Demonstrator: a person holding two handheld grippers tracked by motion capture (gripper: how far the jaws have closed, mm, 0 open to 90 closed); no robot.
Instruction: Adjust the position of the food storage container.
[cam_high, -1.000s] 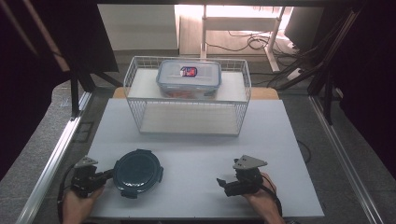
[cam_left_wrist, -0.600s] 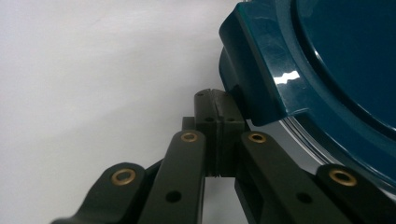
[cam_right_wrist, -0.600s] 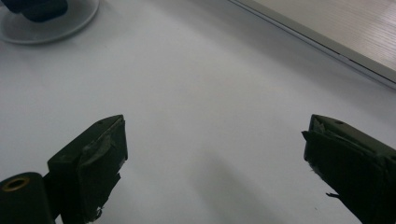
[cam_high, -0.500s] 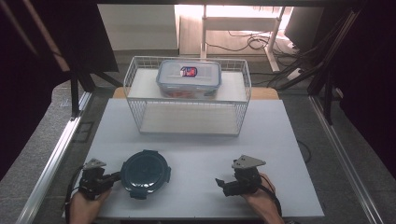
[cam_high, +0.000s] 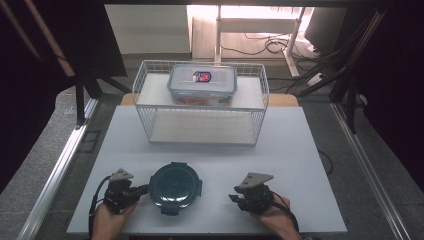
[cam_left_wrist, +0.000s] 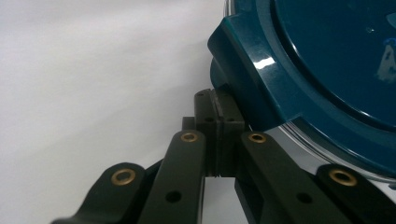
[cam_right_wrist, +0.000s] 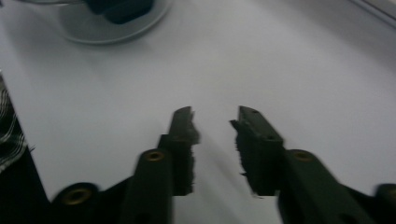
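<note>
At the near edge of the white table two hands each hold a pair of tongs. The left tongs have their jaws pressed together on a clip tab at the rim of a round container with a dark teal lid; in the left gripper view the jaw tips sit tucked under that teal tab, so I read this as a grip on the lid's edge rather than an empty close. The container stands flat on the table, lid up, just right of the left tongs and touching them. Being round, it has no long axis; what gives it direction is its clip tabs, one toward the left tongs, one toward the right tongs, one toward the person.

The right tongs lie well apart from the container, to its right, pointing left at it. Their jaws have just been closing and now stand narrow with a gap and nothing between them, as the right gripper view shows. The left hand is plainly the nearer one, so the coming move likely turns on its hold of the tab.

Farther back stands a white wire basket, holding a clear rectangular box whose long side runs left to right
</note>
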